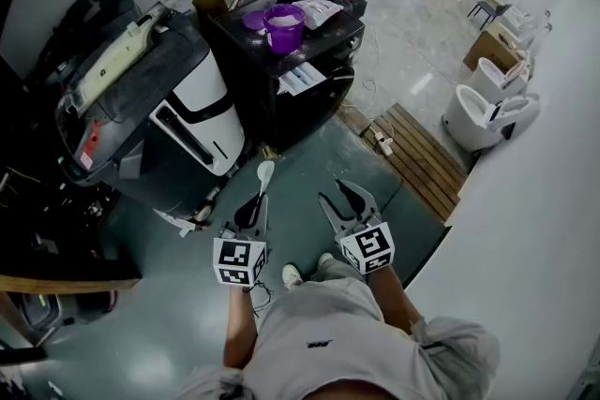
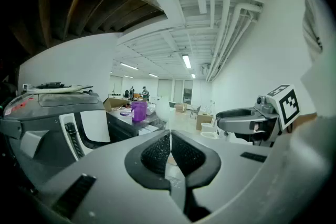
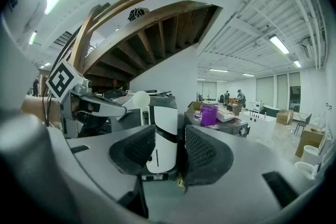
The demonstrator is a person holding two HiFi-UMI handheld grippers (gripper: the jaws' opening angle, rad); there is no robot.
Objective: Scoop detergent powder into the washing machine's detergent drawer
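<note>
Head view: left gripper (image 1: 257, 203) pinching a white spoon (image 1: 265, 173), bowl outward. Right gripper (image 1: 334, 193) spread and holding nothing. Both stand well short of the washer (image 1: 141, 94) and the purple tub (image 1: 284, 28) on the cabinet (image 1: 248, 80). Left gripper view: jaws pressed on the spoon's handle, tub far ahead. Right gripper view: jaws apart, only the distant washer between them, drawer not made out. Step judged as the approach before any scoop, and the next move calls for carrying the spoon to the tub, presumably the powder.

Glossy white plastic front, matt dark lid on the washing machine (image 1: 202, 111); right of it, matt black counter (image 1: 339, 31) carrying translucent purple plastic tub (image 1: 284, 26); further right, bare slatted wood decking (image 1: 422, 159) beside glossy pale floor (image 1: 412, 51); before the machine, smooth white plastic spoon (image 1: 264, 175).
</note>
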